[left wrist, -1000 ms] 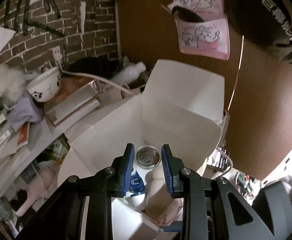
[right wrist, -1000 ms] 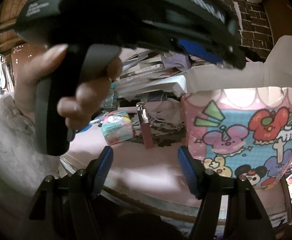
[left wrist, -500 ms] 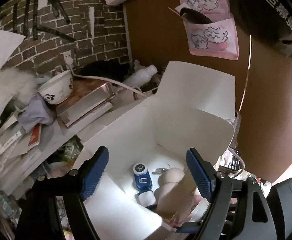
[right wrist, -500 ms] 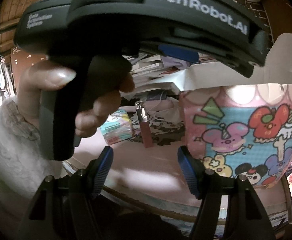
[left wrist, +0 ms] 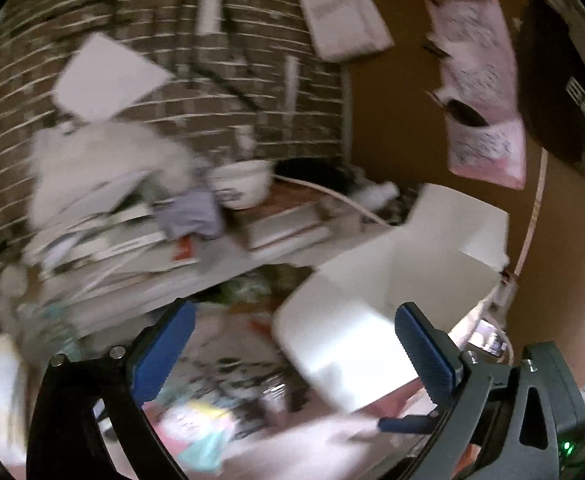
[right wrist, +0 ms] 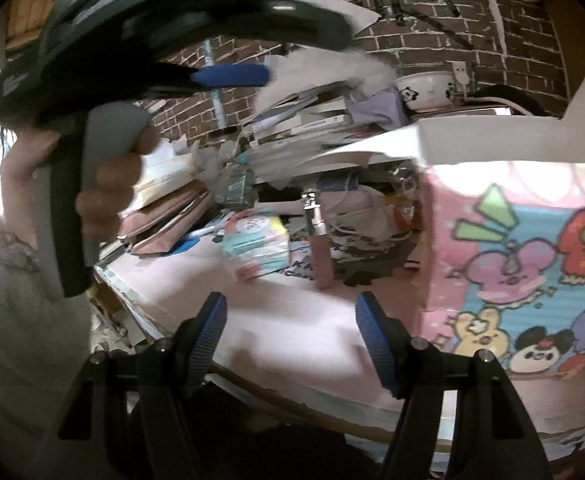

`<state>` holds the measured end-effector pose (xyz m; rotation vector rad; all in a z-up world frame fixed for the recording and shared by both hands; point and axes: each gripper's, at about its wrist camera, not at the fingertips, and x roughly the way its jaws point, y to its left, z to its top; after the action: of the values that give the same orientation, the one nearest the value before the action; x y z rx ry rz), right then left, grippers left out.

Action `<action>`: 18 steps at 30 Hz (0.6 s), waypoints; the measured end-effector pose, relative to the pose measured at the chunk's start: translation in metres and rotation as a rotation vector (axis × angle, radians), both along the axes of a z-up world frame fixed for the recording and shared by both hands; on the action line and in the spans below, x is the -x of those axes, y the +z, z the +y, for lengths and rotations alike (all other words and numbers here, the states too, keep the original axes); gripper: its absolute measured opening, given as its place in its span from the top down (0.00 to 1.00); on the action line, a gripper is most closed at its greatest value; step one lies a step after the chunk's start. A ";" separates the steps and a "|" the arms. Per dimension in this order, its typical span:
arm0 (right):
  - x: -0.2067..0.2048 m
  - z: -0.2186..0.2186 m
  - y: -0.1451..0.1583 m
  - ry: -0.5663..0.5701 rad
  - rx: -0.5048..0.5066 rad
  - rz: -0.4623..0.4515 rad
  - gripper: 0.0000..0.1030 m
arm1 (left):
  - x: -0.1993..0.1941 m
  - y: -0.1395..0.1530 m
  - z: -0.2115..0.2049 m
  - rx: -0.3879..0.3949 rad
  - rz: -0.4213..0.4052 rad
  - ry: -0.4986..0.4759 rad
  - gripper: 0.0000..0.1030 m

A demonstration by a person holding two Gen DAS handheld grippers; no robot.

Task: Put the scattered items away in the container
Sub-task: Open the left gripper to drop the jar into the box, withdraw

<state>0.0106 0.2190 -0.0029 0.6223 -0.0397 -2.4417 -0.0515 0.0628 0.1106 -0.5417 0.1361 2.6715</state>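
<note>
Your left gripper (left wrist: pixel 292 344) has just been opening; its jaws now stand spread wide with nothing between them, beside the box (left wrist: pixel 392 280), which sits to its right. Your right gripper (right wrist: pixel 290 334) is half spread, also empty, over the near edge of the table (right wrist: pixel 292 312). Remaining items lie far of those jaws: the tissue pack (right wrist: pixel 258 246) slightly left, the lip tube (right wrist: pixel 319 248) just right of it, standing upright with its long axis vertical. Judgement: the right hand looks nearer to both. The box stands to their right.
</note>
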 end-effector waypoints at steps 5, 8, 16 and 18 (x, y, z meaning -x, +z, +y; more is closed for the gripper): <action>0.010 -0.011 -0.004 0.000 -0.007 -0.004 0.38 | -0.020 -0.013 -0.047 -0.032 0.018 0.187 0.01; 0.017 -0.025 -0.006 -0.038 -0.029 0.003 0.38 | -0.031 -0.026 -0.070 -0.047 0.016 0.289 0.01; 0.045 -0.047 -0.007 -0.102 -0.068 0.006 0.38 | -0.042 -0.072 -0.098 -0.015 -0.037 0.420 0.01; 0.049 -0.052 -0.006 -0.123 -0.084 0.018 0.38 | -0.043 -0.085 -0.102 -0.023 -0.066 0.429 0.01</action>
<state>-0.0385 0.1666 -0.0094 0.6525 0.0331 -2.5782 -0.0085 -0.0390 0.0260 -0.7192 -0.0357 3.0580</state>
